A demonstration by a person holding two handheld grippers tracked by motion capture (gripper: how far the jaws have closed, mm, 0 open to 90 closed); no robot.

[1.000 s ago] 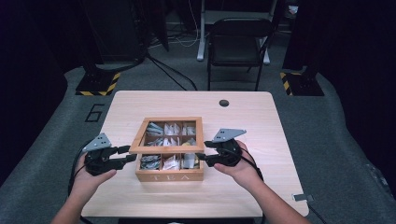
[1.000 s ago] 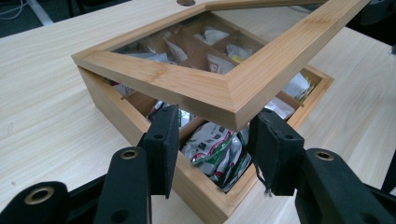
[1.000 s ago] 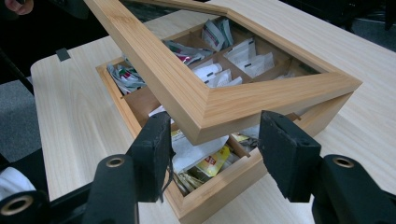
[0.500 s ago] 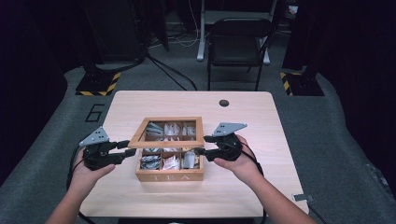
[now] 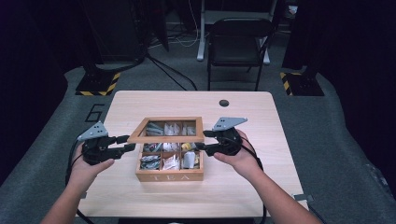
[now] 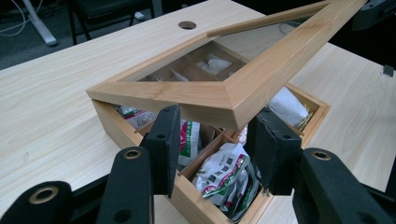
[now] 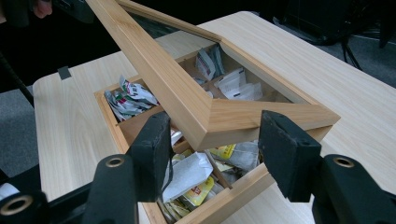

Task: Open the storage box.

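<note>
Left side first. I see the left gripper [image 5: 125, 143] lying level at the near left corner of the lid [image 5: 166, 138]. In the left gripper view its two pads [image 6: 164, 140] stand on either side of that corner, and the underside of the frame sits on or just above them. I cannot tell whether they pinch the wood or only prop it from below (the contact line is hidden behind the pads). I judge that the corner was chosen because it gives a firm edge clear of the glass pane.

At the centre, the tea box [image 5: 170, 177] stands on the table [image 5: 140, 102], near the front edge and between both hands. Its lid is tilted, with the near rail raised and the far rail down on the box, which I take for a hinge at the back. The near compartments lie uncovered, with tea sachets [image 5: 170, 161] in them.

On the right, the right gripper [image 5: 201, 141] meets the near right corner of the lid in the same way. In the right gripper view its jaws stand spread wide, and there is a plain gap between one pad [image 7: 152, 144] and the wood, so nothing is clamped there. I judge that it steadies the frame from beneath.

Lifting both corners together keeps the lid from twisting. I judge the opening to be partway done.
</note>
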